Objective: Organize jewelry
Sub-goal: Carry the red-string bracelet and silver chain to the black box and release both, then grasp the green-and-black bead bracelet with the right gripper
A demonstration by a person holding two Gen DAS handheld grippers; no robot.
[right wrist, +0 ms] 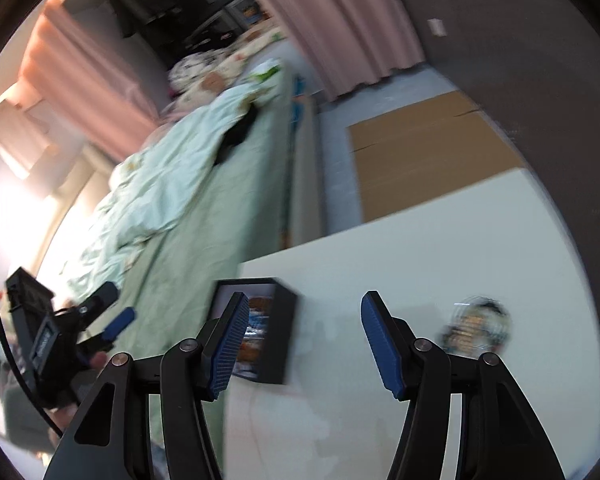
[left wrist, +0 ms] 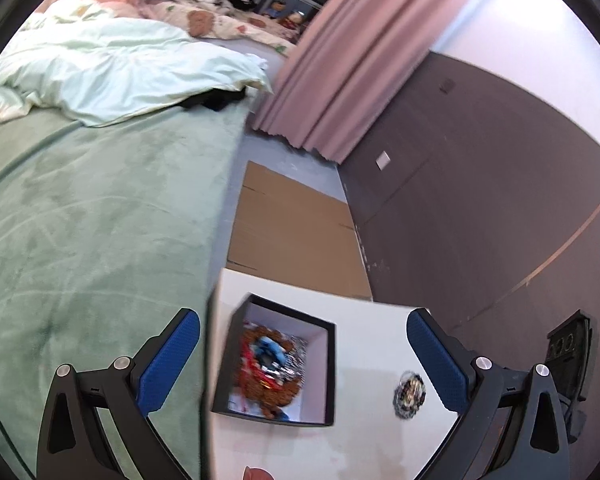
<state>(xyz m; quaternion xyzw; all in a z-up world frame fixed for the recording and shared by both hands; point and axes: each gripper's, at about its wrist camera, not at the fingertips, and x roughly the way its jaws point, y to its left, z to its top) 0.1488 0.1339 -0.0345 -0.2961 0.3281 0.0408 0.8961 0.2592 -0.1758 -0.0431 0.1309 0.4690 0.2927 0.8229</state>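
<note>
Left wrist: square black box [left wrist: 328, 372] holds beaded jewelry [left wrist: 270, 372]; matte white table [left wrist: 364, 328].

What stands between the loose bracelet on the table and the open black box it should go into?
Nothing visible: only bare white table lies between the bracelet and the box, whose open top already shows jewelry inside.

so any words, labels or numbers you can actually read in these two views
None can be read.
Other gripper's body: a pale label, too blurred to read.
Dark device at the table's far right edge: pale round marks, maybe digits, too unclear to read.
Black box and loose jewelry: no lettering visible.
</note>
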